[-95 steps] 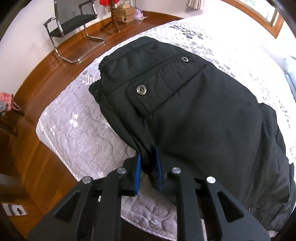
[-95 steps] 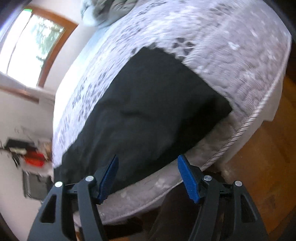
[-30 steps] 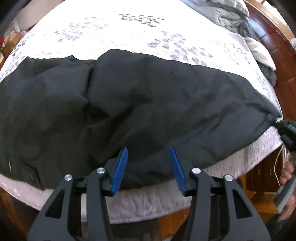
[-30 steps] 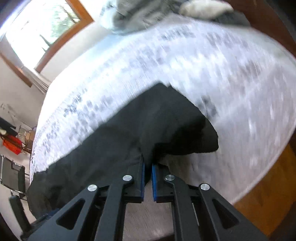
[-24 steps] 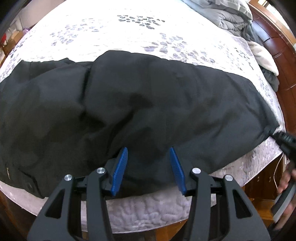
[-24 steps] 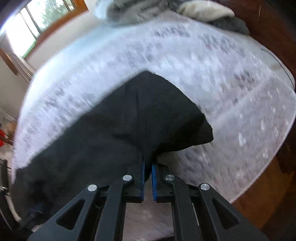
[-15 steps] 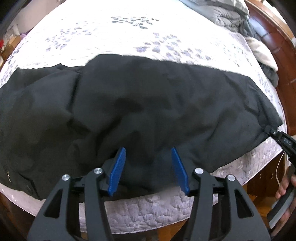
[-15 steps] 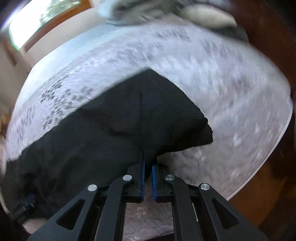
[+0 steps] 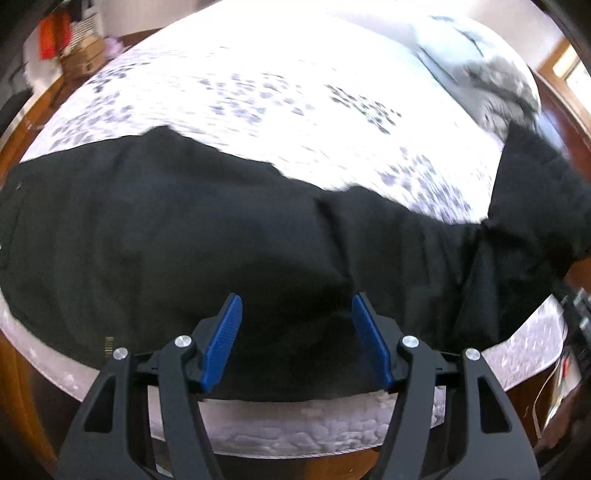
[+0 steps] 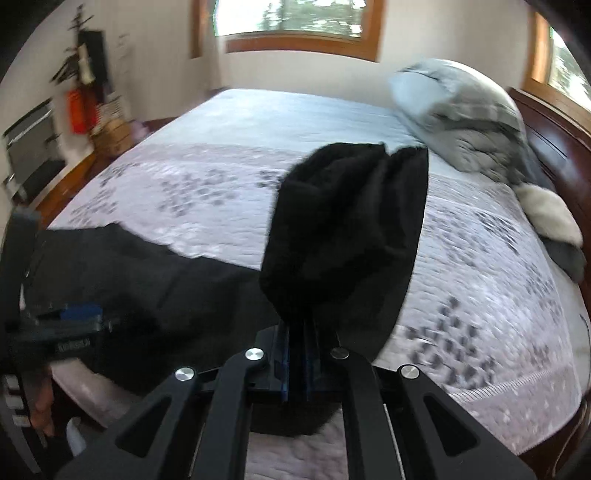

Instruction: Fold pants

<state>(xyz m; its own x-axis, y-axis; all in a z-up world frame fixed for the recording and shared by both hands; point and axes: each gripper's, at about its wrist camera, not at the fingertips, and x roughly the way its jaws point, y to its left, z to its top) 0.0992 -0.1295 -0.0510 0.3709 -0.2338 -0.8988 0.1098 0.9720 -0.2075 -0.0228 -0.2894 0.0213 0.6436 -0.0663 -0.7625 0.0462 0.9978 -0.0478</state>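
Black pants (image 9: 177, 236) lie lengthwise along the near edge of the bed. My left gripper (image 9: 295, 339) is open, its blue pads (image 9: 223, 338) hovering over the middle of the pants near the bed edge, holding nothing. My right gripper (image 10: 297, 363) is shut on the leg end of the pants (image 10: 347, 229) and holds it lifted above the bed, the cloth hanging up and over the fingers. In the left wrist view that lifted leg end (image 9: 532, 199) rises at the far right. The left gripper also shows in the right wrist view (image 10: 70, 325).
The quilted white bed (image 9: 295, 85) has a grey duvet (image 10: 465, 118) and white pillow (image 10: 550, 218) at the headboard (image 10: 554, 136). Boxes (image 9: 81, 55) stand on the wooden floor beyond the bed. A window (image 10: 295, 22) is on the far wall.
My right gripper has lifted the leg end off the bed and swung it up and inward. My left gripper has opened wider and stays over the middle of the pants.
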